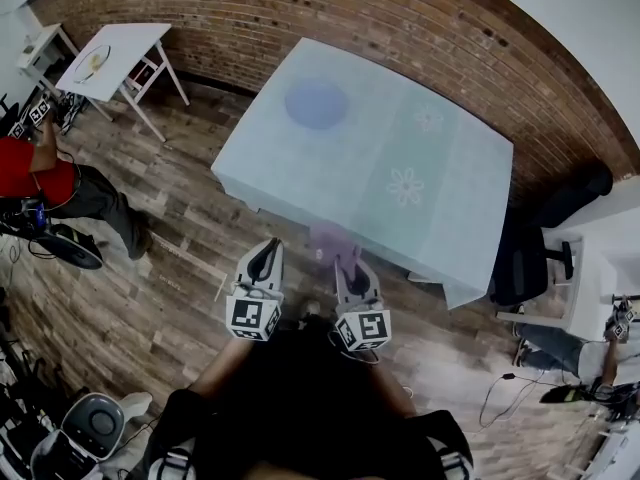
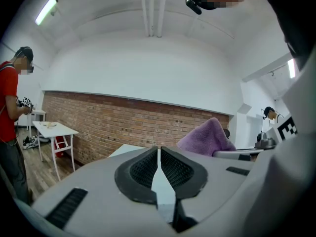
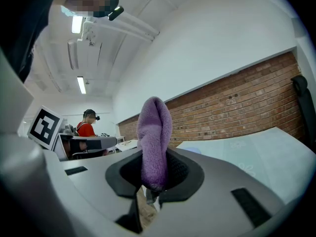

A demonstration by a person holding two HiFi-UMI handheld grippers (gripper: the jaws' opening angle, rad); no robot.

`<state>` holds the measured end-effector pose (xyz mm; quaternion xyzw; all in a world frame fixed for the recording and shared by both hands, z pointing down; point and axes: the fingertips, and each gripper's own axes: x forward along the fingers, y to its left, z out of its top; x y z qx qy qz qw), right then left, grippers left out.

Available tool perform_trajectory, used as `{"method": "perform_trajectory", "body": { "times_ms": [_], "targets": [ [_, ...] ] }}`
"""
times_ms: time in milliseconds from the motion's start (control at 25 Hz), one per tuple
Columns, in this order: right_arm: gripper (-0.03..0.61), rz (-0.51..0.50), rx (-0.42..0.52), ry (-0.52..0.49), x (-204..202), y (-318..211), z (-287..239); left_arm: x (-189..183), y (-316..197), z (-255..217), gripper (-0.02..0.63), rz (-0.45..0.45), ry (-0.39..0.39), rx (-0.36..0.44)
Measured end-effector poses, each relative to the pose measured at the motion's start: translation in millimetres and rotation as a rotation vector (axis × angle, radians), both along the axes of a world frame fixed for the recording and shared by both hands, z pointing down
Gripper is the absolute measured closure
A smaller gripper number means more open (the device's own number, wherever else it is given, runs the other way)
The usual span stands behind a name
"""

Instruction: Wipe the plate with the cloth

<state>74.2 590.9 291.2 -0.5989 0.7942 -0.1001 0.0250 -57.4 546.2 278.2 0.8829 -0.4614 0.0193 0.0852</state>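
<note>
Brick walls stand behind one table [image 1: 460, 198]. One blue plate [image 1: 316, 103] sits near its far left corner. By the near edge, the left gripper [image 1: 267, 251] is closed tight on nothing, and the right gripper [image 1: 346, 260] squeezes one purple cloth [image 1: 326, 236].

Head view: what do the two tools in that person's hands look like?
Both the left gripper and the right gripper have pale grey bodies tapering forward, black ribbed pads, and a cube of black-and-white square markers at the back. The person wears a dark top.
</note>
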Motion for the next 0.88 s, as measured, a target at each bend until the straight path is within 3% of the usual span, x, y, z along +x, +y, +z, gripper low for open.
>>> {"method": "perform_trajectory", "body": {
  "times_ms": [280,560,880],
  "targets": [
    [0.505,-0.055,0.018,0.009,30,-16,5,26,-7,10,0.568,-0.059,-0.009,-0.021],
    [0.505,-0.056,-0.001,-0.012,36,-31,5,25,-19,14,0.568,-0.086,-0.008,-0.048],
    [0.505,-0.014,-0.005,0.010,34,-71,10,21,-70,23,0.568,-0.046,0.005,-0.051]
  ]
}}
